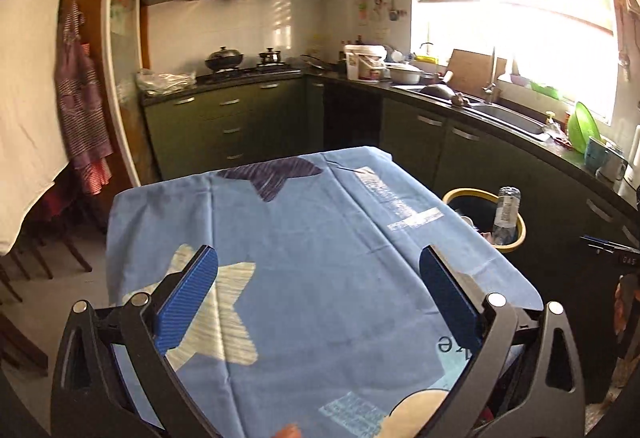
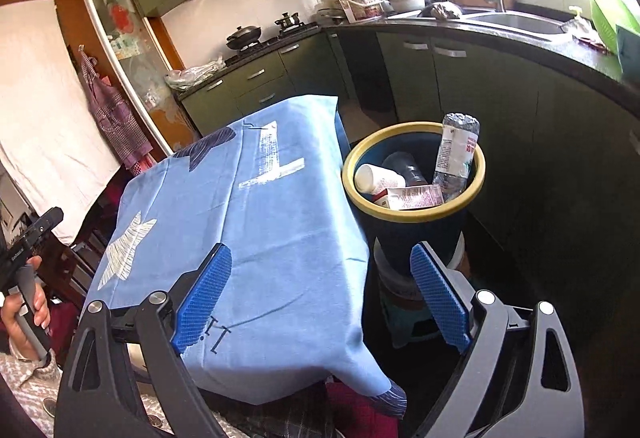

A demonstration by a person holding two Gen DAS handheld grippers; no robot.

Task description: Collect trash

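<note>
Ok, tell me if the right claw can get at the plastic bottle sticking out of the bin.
Probably yes. The right claw is open and empty, and the plastic bottle leans on the bin rim, its upper half exposed, with nothing between them.

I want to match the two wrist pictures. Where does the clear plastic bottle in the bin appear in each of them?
Left wrist view: the clear plastic bottle stands at the right, past the blue tablecloth, against the bin's far rim.
Right wrist view: it is upper right of centre, leaning on the right inner side of the yellow-rimmed bin.
Shared landmark: the yellow-rimmed bin beside the tablecloth's right edge.
</note>
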